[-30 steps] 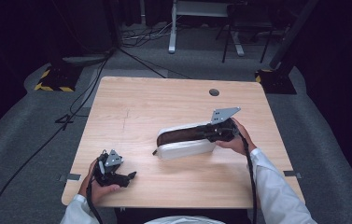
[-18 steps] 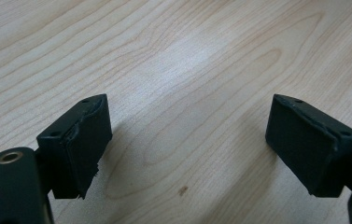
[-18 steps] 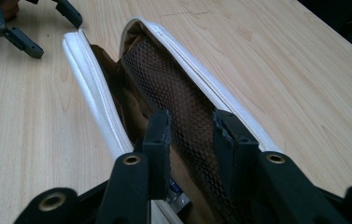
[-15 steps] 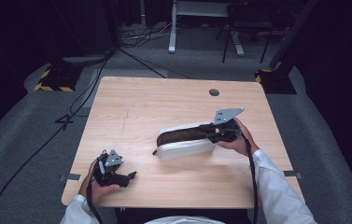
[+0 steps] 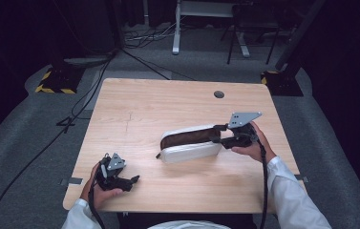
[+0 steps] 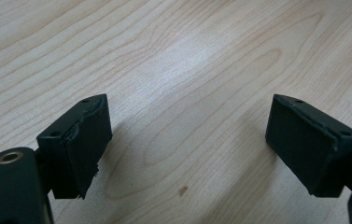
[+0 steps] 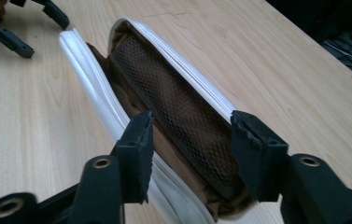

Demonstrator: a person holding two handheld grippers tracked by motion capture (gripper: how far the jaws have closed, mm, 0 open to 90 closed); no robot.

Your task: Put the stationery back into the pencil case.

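Note:
A white zip pouch (image 5: 189, 143) with a brown mesh lining lies on its side, mouth gaping, right of the middle of the wooden table (image 5: 168, 102). My right gripper (image 5: 218, 134) meets the pouch's right end. In the right gripper view its jaws (image 7: 192, 126) are half closed, one against each white rim of the pouch (image 7: 173, 102), with the mesh between them. My left gripper (image 5: 132, 180) rests in a hand near the table's front left corner. Its jaws (image 6: 187, 135) stand wide open over bare wood. That gripper also appears far off (image 7: 5, 28) in the right gripper view.
A round cable hole (image 5: 219, 94) sits near the table's far edge. Beyond the table, cables run over grey floor, with a yellow-and-black striped base (image 5: 53, 78) at far left and stand legs (image 5: 177, 28) at the back.

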